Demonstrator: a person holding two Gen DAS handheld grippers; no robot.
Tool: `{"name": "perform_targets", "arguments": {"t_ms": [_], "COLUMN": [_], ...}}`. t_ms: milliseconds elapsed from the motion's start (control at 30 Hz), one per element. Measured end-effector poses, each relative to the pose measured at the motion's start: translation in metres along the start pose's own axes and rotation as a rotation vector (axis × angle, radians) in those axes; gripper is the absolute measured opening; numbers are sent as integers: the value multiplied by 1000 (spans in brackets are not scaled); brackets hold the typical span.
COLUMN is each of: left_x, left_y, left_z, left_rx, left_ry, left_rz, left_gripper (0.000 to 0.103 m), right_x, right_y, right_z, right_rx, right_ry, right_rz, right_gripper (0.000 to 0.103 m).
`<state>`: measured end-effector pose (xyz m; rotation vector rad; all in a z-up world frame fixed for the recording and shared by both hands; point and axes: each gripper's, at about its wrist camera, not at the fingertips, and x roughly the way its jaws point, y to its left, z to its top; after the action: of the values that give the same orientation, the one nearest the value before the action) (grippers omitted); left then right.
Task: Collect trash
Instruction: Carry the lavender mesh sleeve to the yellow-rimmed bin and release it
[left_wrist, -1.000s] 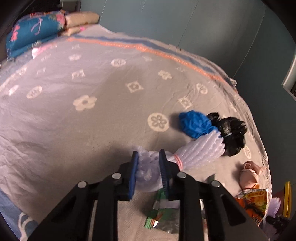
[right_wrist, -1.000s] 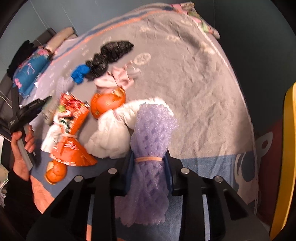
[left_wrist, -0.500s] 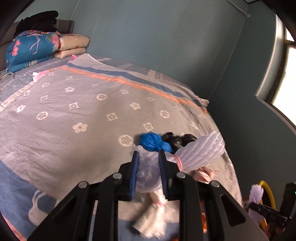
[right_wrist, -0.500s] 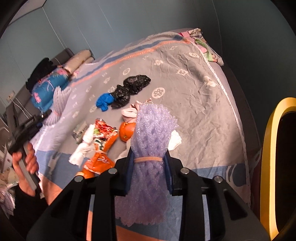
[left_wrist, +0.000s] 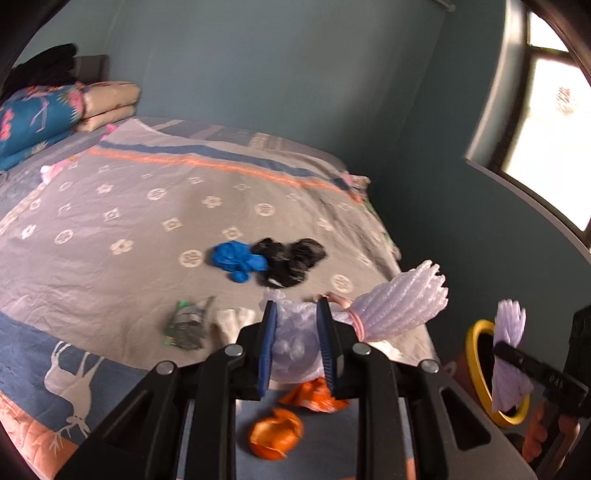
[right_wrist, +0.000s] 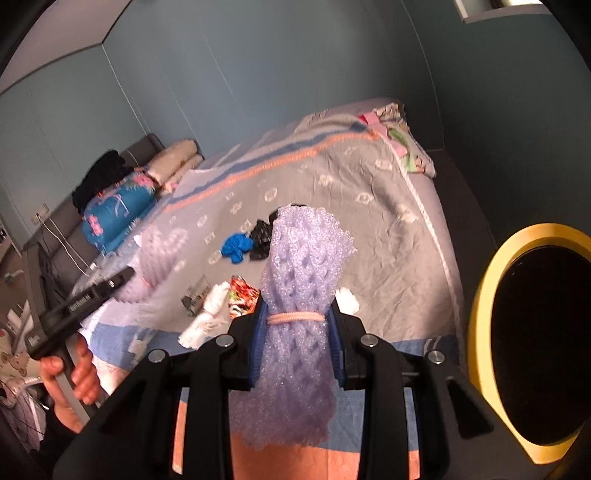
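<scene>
Between right tongs, foam net

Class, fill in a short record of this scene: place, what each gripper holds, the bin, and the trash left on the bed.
place: bed with grey patterned cover
left gripper: shut on foam net bundle
right gripper: shut on purple foam net
bin: yellow-rimmed bin, beside the bed
trash on bed: blue glove, black bags, orange peel, silver wrapper
</scene>
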<state>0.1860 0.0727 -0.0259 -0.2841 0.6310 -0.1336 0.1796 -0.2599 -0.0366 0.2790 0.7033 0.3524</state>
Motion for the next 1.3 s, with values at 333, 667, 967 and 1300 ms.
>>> {"name": "perform_targets", "arguments": {"t_ms": [333,667,967,1300], "left_x": [4,31,62,107], "left_y": [-66,-152,-221,-276], "left_z": [0,-6,-15,-39], "left_rx": [97,212,297,342], "left_ry": [35,100,151,228], "left_rz": [-88,-199,-266,-318], "left_gripper": [21,21,22,22], "right_x": [-64,-112,-131,-134], "right_y": [-37,-92,-146,-188], "right_z": [11,27,46,65], "right_rx": [22,77,147,205], "right_ry": [-52,-121,-155,-165], "right_rz": [-79,-185,-247,-294], "right_gripper": [29,29,29,30]}}
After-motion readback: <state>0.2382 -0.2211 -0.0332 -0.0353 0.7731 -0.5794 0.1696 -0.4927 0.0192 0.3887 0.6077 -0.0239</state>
